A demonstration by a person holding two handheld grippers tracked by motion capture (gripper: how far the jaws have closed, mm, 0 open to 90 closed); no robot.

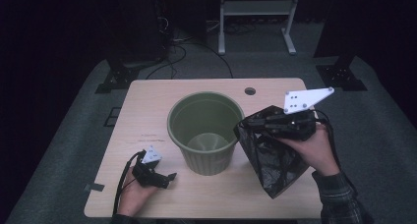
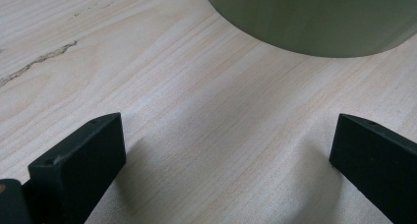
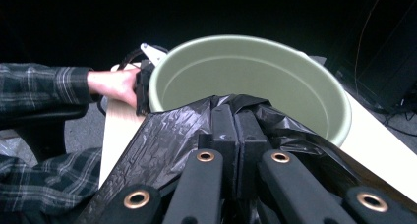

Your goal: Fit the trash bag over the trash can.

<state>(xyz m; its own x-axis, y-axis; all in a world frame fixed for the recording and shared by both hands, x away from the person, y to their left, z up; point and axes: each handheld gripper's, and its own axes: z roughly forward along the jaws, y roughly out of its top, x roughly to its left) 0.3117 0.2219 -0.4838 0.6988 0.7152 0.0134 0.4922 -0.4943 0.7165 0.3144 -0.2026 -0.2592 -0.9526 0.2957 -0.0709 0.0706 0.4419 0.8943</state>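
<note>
Near right, our right gripper (image 1: pixel 253 123) pinches the black bag (image 1: pixel 272 160), lifted to line the bin (image 1: pixel 205 130); left gripper (image 1: pixel 169 177) rests wide open on the table (image 1: pixel 147 111)

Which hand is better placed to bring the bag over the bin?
Right: its hand-held gripper is clamped on the black bag beside the green bin. The left hand-held gripper sits open on the table.
</note>
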